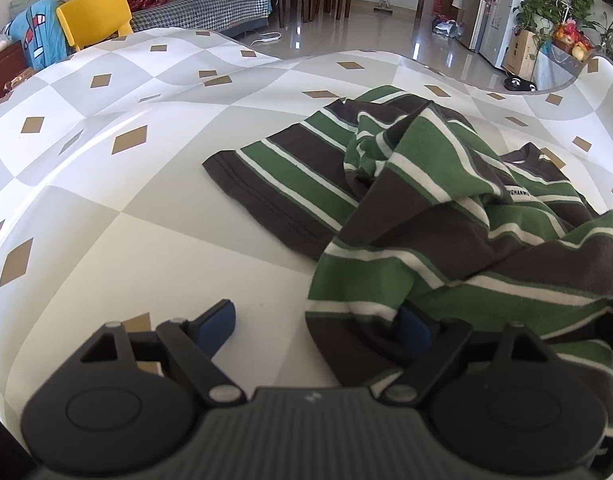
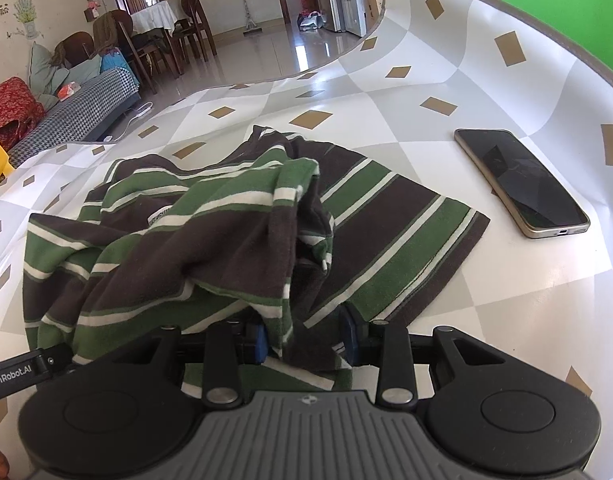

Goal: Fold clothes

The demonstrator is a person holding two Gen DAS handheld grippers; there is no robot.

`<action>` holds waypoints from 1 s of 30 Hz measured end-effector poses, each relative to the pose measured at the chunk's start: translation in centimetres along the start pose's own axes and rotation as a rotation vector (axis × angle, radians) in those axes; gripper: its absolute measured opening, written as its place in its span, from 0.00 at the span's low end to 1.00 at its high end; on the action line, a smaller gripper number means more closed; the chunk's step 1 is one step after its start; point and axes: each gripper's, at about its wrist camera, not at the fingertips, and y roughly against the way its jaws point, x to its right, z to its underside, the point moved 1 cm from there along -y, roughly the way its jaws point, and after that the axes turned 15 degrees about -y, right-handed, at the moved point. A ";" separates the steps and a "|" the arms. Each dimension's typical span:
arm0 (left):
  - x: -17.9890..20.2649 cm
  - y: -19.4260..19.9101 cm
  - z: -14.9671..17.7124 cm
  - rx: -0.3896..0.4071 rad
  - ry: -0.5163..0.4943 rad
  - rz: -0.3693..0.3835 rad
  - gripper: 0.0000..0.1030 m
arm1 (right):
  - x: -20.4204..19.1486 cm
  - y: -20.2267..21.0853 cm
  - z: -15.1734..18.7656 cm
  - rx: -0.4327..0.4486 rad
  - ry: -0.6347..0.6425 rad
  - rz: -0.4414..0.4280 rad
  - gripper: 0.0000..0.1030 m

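A crumpled shirt (image 1: 426,208) with green, brown and white stripes lies on the checked tablecloth (image 1: 106,208). My left gripper (image 1: 314,328) stands open at the shirt's near left corner. Its left pad (image 1: 216,326) is over bare cloth, and the right pad is half covered by the hem draped over it. In the right wrist view the shirt (image 2: 226,240) is heaped in the middle with one flat part spread to the right. My right gripper (image 2: 304,344) is shut on a bunched fold of the shirt's near edge, which fills the gap between the blue pads (image 2: 260,344).
A dark phone (image 2: 522,184) lies on the table to the right of the shirt. The tablecloth (image 2: 506,300) curls up at the far right edge against a green chair (image 2: 566,12). A yellow chair (image 1: 94,16) stands beyond the far left edge.
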 end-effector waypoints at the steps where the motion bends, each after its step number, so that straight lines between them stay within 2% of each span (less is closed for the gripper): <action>1: -0.1 0.0 0.0 -0.003 0.001 -0.004 0.86 | 0.1 0.0 0.0 0.001 0.000 0.003 0.31; 12: -0.7 1.0 0.7 -0.047 0.015 -0.013 0.92 | 0.6 0.3 -0.2 0.027 0.035 0.096 0.32; 17: -0.4 1.6 1.2 -0.071 -0.013 -0.025 0.93 | 0.7 0.7 0.1 -0.007 0.048 0.096 0.32; 22: -1.0 2.1 1.5 -0.088 0.009 -0.016 0.93 | 0.7 1.5 0.8 -0.058 0.062 0.073 0.34; 25: -1.6 2.8 1.8 -0.072 0.041 -0.001 0.92 | 0.6 2.0 1.4 -0.066 0.074 0.068 0.34; 30: -1.5 4.5 1.2 0.029 0.048 0.001 0.92 | 0.7 3.7 1.5 -0.010 0.046 0.020 0.34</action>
